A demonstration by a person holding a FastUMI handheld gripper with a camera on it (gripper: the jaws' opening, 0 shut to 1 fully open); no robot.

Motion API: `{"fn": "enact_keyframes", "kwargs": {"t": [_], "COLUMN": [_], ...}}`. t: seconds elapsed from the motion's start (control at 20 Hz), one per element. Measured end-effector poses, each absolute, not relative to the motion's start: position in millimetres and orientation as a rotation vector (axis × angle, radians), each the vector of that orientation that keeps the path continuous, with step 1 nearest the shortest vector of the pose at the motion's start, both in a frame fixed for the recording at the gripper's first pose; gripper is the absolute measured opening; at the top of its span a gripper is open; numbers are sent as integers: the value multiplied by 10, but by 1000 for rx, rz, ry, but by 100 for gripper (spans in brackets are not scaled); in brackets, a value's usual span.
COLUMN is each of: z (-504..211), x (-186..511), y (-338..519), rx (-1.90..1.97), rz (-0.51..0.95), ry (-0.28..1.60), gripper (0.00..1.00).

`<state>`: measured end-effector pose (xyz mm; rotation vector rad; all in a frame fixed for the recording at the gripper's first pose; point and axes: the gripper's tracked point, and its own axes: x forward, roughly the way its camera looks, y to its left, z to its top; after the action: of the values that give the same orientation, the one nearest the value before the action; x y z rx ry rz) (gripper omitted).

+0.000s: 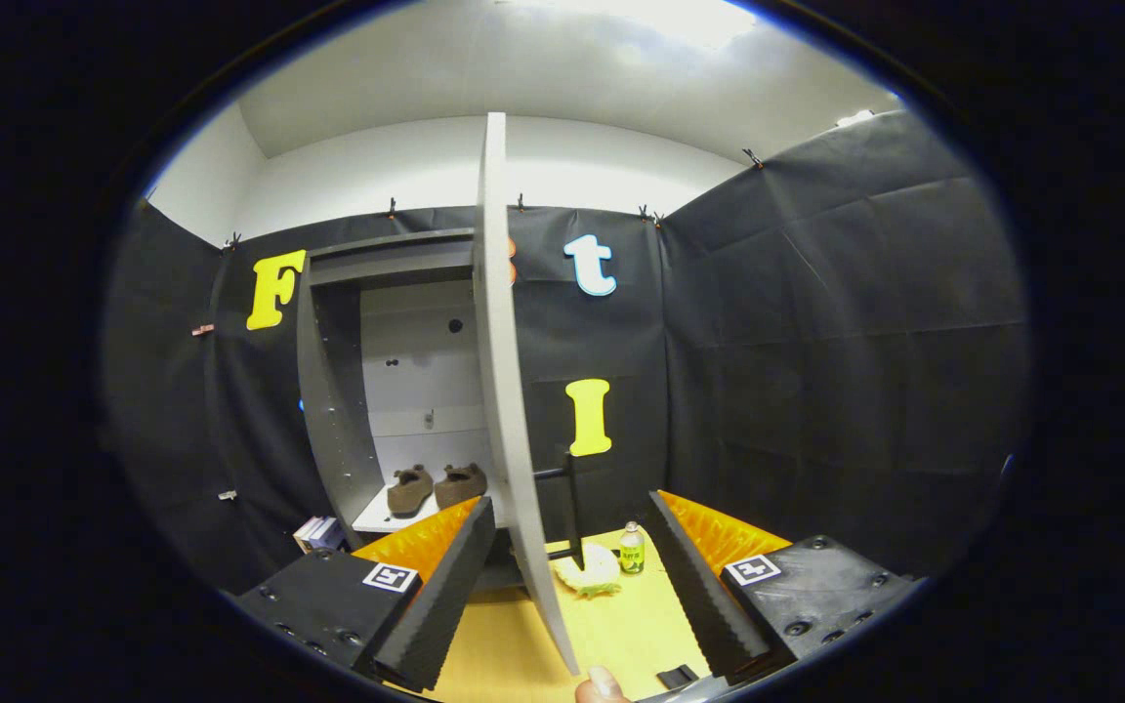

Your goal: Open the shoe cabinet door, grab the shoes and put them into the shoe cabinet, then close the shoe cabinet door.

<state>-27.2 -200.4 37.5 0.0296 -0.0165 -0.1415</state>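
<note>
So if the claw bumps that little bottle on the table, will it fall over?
Probably yes. The bottle stands upright and looks taller than it is wide, so a nudge near its top could tip it. It looks round, so it might then roll on the smooth yellow table. It seems small and likely light. The open claw straddles the cabinet door, with the bottle beyond it.

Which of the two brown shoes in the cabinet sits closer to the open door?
The right-hand shoe, almost at the door edge; the other shoe lies beside it, nearer the cabinet side wall. The claw is open, its fingers either side of the door's edge.
</note>
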Motion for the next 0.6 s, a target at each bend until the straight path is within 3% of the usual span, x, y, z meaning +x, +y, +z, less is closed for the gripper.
{"fn": "enact_keyframes", "kwargs": {"t": [0.6], "z": [-48], "x": [440], "y": [-2194], "rx": [46], "rz": [-48], "ry": [123], "gripper": [97]}}
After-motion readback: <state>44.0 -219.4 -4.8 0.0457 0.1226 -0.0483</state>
